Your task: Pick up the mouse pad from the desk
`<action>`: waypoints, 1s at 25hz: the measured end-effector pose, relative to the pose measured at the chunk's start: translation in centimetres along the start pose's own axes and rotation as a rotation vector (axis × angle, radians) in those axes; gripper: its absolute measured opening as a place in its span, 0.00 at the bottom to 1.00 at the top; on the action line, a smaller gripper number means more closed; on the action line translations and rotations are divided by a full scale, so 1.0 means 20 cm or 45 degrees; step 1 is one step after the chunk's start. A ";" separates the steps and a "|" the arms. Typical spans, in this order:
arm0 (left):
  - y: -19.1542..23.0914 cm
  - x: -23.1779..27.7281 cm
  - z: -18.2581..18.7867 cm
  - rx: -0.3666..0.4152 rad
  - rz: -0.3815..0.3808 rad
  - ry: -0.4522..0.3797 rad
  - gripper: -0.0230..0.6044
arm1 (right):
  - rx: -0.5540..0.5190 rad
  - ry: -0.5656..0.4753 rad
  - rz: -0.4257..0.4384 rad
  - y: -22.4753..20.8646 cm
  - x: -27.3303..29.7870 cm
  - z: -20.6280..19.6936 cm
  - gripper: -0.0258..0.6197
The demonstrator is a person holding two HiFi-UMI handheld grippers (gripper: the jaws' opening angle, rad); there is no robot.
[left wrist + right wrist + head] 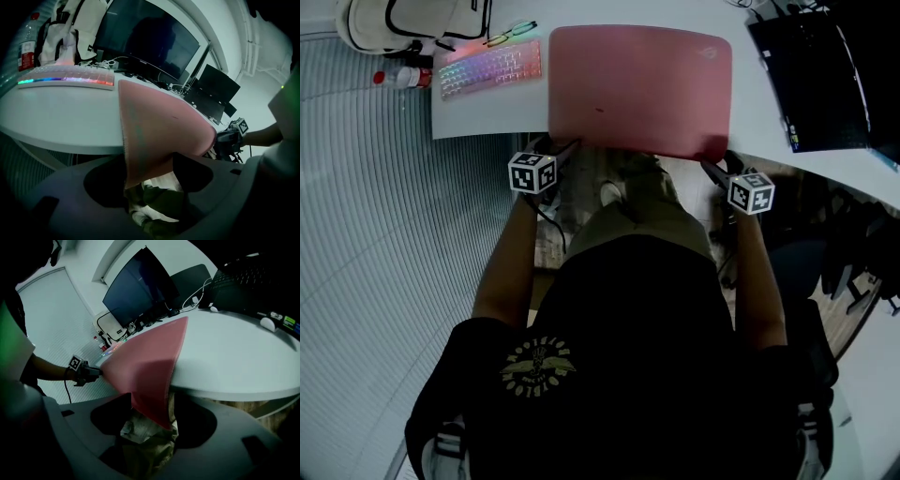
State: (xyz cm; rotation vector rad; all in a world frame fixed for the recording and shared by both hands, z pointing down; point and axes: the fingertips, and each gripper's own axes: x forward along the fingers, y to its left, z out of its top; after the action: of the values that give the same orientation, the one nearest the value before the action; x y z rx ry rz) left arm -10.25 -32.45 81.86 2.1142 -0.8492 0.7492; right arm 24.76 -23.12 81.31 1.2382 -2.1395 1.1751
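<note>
So the big pink mouse pad (637,89) is lying flat on the white desk (487,117), with its near edge sticking out past the desk's front edge toward the person. The two near corners droop off the edge, one at each tool.

Left gripper (567,147) is down at the pad's near-left corner. From its own view the jaws stand wide apart, and the floppy corner hangs between them without being pinched. Right gripper (712,169) is the same deal at the near-right corner: jaws spread wide, the pink corner dangling in the gap, nothing squeezing it. Both tools point down and forward at the desk edge, just above the person's olive trousers (642,211).

Other stuff on the desk: a white keyboard (490,67) with rainbow backlight just left of the pad, a bottle (403,77) with a red label next to it, and a black laptop (811,80) off to the right.
</note>
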 end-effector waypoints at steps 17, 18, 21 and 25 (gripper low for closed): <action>-0.05 -0.12 0.07 -0.070 0.075 -0.025 0.10 | -0.021 -0.052 -0.069 0.13 -0.10 0.16 0.06; -0.06 -0.13 0.07 -0.070 0.079 -0.023 0.09 | -0.029 -0.059 -0.079 0.15 -0.12 0.18 0.06; -0.10 -0.18 0.10 -0.045 0.093 -0.026 0.07 | -0.066 -0.071 -0.107 0.20 -0.17 0.25 0.06; -0.19 -0.29 0.21 0.021 0.078 -0.088 0.07 | -0.143 -0.127 -0.126 0.30 -0.25 0.39 0.06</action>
State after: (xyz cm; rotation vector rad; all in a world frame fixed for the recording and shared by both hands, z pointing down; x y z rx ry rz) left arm -9.90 -31.96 73.82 2.1476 -0.9515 0.7206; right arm 22.75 -25.46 70.76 1.3608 -2.1558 0.9574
